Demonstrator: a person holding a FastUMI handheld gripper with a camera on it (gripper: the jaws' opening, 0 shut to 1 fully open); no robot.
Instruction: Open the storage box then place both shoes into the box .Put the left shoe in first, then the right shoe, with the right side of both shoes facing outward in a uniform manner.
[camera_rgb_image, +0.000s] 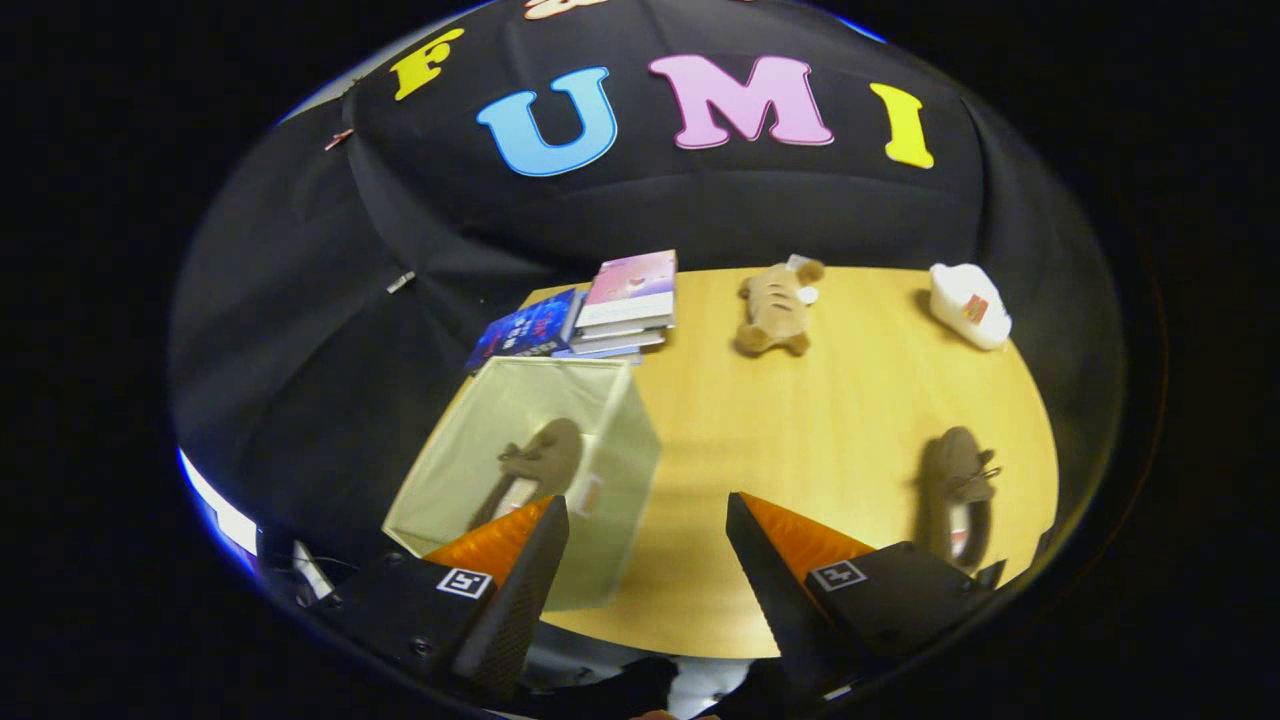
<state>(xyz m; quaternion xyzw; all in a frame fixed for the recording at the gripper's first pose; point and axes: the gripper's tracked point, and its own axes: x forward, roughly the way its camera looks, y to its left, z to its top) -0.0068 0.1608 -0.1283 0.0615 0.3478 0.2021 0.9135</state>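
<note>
Lower left of frame: storage box (525, 470) open on the desk (800, 420), one shoe (535, 470) already lying inside. Lower centre: tool (648, 520) with fingers spread wide, gripping nothing. Lower right: second shoe (958, 490) on the desk just beyond the right finger. Judgement: approach it squarely, pinch mid-body, carry it level, and match the first shoe's facing.

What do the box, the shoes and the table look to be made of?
Box: probably thin translucent plastic; a shoe shows through its pale wall.
Shoes, that one and another on the table: matte brown, suede-like, laced; maybe fabric.
Table: light wood or wood-look laminate, with faint grain and a soft sheen.
The gripper is open over the table.
</note>
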